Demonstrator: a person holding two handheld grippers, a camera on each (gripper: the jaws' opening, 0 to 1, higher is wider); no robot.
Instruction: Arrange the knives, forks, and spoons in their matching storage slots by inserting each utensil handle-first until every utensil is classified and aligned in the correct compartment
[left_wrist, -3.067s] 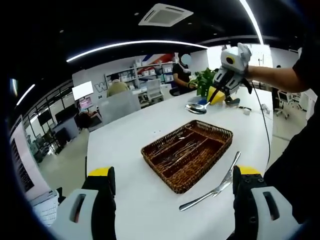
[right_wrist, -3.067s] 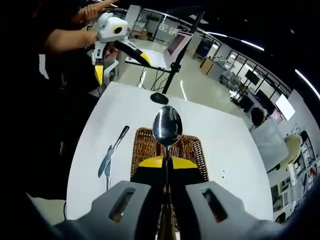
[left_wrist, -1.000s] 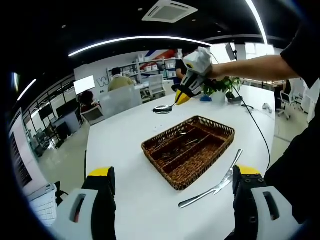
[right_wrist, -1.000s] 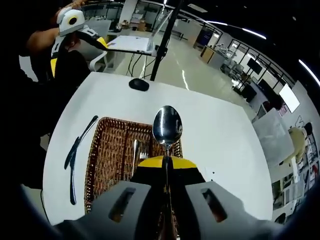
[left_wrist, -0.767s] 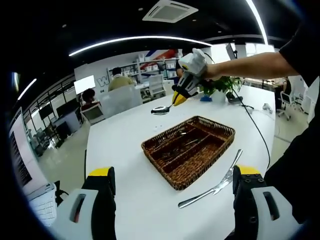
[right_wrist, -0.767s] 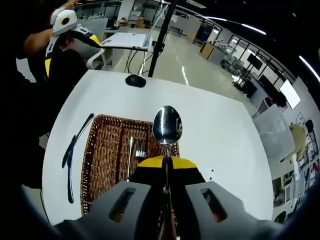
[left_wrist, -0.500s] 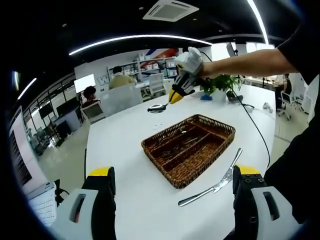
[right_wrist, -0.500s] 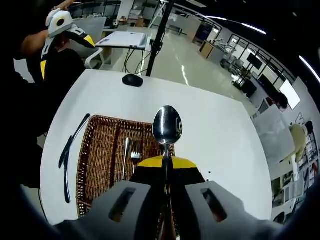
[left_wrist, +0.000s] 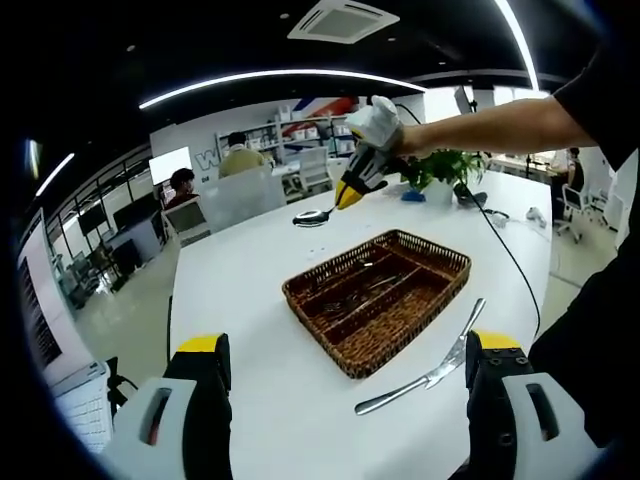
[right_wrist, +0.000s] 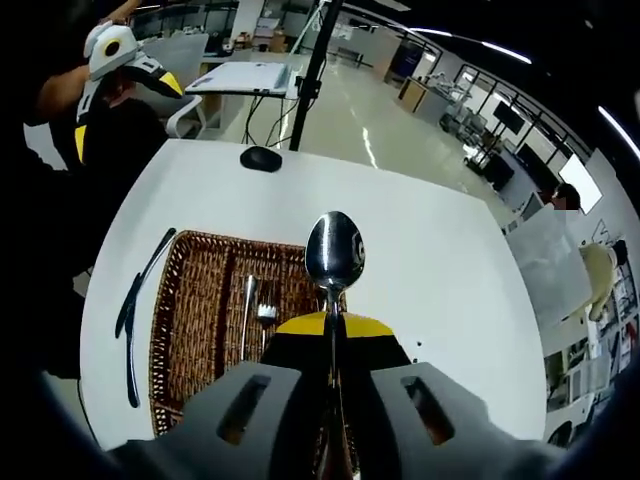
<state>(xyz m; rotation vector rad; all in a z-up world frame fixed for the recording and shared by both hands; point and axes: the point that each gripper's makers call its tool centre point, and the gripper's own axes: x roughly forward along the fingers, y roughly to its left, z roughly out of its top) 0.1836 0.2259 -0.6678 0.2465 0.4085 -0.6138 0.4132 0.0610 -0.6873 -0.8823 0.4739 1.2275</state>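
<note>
My right gripper (right_wrist: 334, 322) is shut on a steel spoon (right_wrist: 334, 250), whose bowl points forward past the far edge of a brown wicker tray (right_wrist: 158, 340) with long compartments. A fork (right_wrist: 266, 312) and other cutlery lie in the tray. In the left gripper view the right gripper (left_wrist: 350, 190) hangs beyond the tray (left_wrist: 400, 345), with the spoon (left_wrist: 311, 216) just above the white table. A knife and a fork (left_wrist: 430, 370) lie together on the table beside the tray. My left gripper (left_wrist: 350, 345) is open and holds nothing, above the table's near edge.
The white table (left_wrist: 230, 300) has bare room left of the tray. A cable (left_wrist: 510, 260) and a potted plant (left_wrist: 440, 170) are at the far right. A black mouse (right_wrist: 260, 158) lies near the table's end. People sit at desks behind.
The right gripper has carried the spoon leftward along the tray's far side and slightly lower. My left gripper has stayed still and open.
</note>
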